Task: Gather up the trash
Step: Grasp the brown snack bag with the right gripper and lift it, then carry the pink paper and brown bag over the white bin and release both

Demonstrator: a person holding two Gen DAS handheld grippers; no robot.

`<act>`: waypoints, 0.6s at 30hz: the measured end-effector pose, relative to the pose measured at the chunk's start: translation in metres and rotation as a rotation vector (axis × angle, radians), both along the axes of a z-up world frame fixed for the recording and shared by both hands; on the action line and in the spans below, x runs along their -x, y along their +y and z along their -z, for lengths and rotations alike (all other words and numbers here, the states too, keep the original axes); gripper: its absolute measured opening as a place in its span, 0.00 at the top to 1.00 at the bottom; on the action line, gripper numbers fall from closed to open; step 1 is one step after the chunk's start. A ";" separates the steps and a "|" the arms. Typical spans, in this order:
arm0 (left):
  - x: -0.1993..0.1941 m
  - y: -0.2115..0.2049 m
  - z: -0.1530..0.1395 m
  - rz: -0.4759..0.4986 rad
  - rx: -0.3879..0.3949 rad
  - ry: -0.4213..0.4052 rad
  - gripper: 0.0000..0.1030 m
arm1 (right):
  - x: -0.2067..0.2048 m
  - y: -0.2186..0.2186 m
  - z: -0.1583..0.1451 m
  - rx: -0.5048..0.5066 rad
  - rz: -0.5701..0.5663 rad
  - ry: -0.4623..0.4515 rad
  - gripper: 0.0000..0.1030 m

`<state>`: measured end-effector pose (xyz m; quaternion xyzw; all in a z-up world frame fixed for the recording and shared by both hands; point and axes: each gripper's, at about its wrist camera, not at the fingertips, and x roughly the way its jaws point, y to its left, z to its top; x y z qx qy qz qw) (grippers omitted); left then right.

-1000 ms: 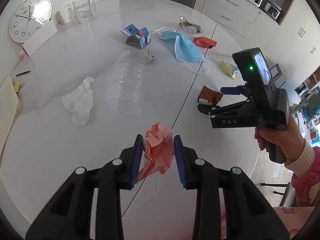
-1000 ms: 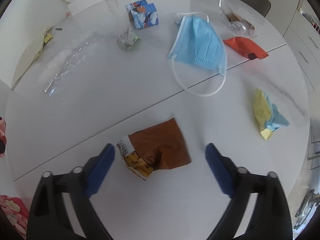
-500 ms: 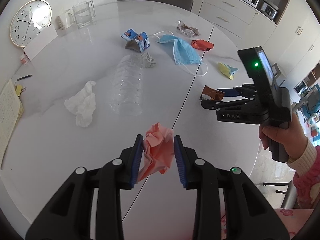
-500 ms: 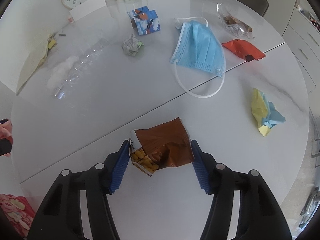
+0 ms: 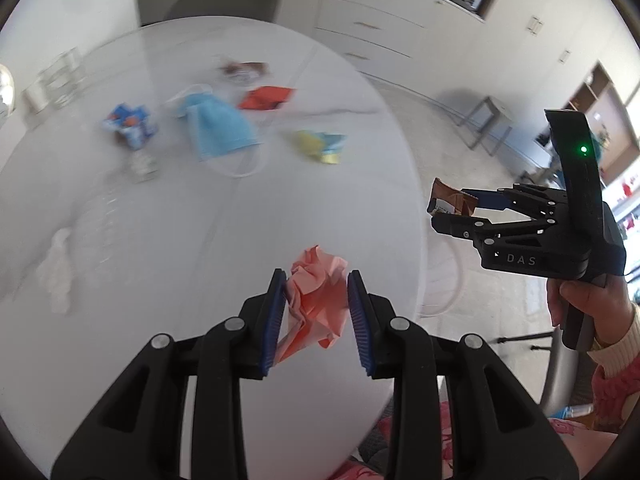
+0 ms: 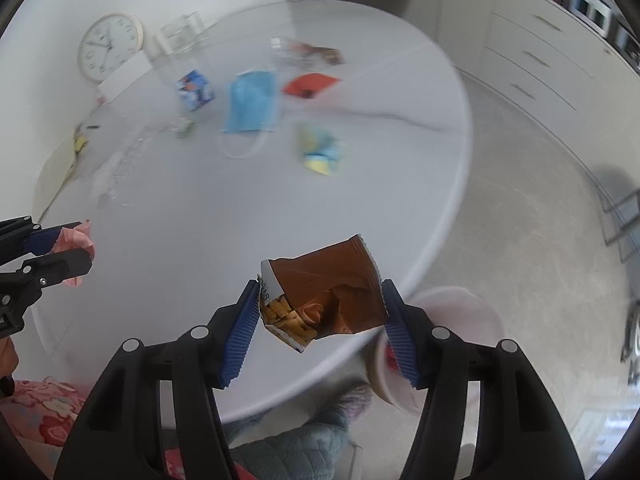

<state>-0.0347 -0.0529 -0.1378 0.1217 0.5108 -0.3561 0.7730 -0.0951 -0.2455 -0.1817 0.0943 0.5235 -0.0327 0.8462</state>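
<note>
- The left tongs (image 5: pixel 316 312) are clamped on a crumpled pink paper (image 5: pixel 316 300), seen low in the centre of the left view, above the near part of the surface (image 5: pixel 200 208)
- The right tongs (image 6: pixel 320 312) are clamped on a torn brown wrapper (image 6: pixel 324 292), held over the surface's edge at lower centre of the right view
- A pale bin (image 6: pixel 436 336) shows partly behind the right tongs at lower right; it is judged to be where both pieces go
- The wrapper is best carried right over the bin's mouth before the tongs are parted, since light foil may drift; the grip should be kept firm until then
- The paper is held loosely at its sides, so a slow swing is advised
- Trash is left on the white round surface, blurred: a blue mask (image 6: pixel 252 100), a red wrapper (image 6: pixel 312 84), a yellow-blue scrap (image 6: pixel 320 152), a small carton (image 6: pixel 194 90), a clear bottle (image 5: pixel 100 216), a white tissue (image 5: pixel 58 276)
- A clock (image 6: pixel 110 48) stands at upper left, cabinets (image 5: pixel 380 12) along the top, pale floor (image 6: pixel 540 220) at right
</note>
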 end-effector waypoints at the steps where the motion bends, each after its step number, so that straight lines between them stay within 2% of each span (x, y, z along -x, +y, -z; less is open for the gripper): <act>1: 0.005 -0.017 0.000 0.029 0.010 0.007 0.70 | 0.012 -0.015 -0.001 0.003 0.025 0.004 0.41; 9: 0.040 -0.135 0.013 0.202 0.036 0.070 0.70 | 0.078 -0.100 -0.004 0.022 0.149 0.011 0.40; 12: 0.057 -0.179 0.024 0.263 0.023 0.079 0.70 | 0.092 -0.124 -0.002 0.018 0.170 0.010 0.40; 18: 0.077 -0.232 0.040 0.318 -0.004 0.092 0.70 | 0.102 -0.154 0.004 0.008 0.188 0.008 0.39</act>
